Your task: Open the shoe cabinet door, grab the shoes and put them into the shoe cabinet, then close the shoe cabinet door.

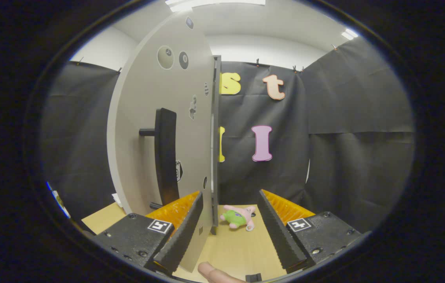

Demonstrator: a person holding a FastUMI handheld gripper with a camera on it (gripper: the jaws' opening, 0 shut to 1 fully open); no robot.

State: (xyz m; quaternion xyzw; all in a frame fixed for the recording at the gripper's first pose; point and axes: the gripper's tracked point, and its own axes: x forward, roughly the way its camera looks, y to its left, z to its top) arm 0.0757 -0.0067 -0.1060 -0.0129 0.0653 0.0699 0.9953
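right now the shoe cabinet door [144, 129] stands swung open, edge toward you, its dark bar handle [166, 157] on the face to the left of that edge. your gripper [230, 214] is spread wide, gripping nothing; the door's lower edge sits between the fingers, close against the left one. this looks like the opening step, or the closing one; i cannot tell which. no shoes can be seen from here, so next you likely need to find them. right of the door, a small pink and green plush toy [239, 216] lies on the pale wooden tabletop [234, 251]. black cloth walls [348, 129] hang behind the door, a white ceiling above.
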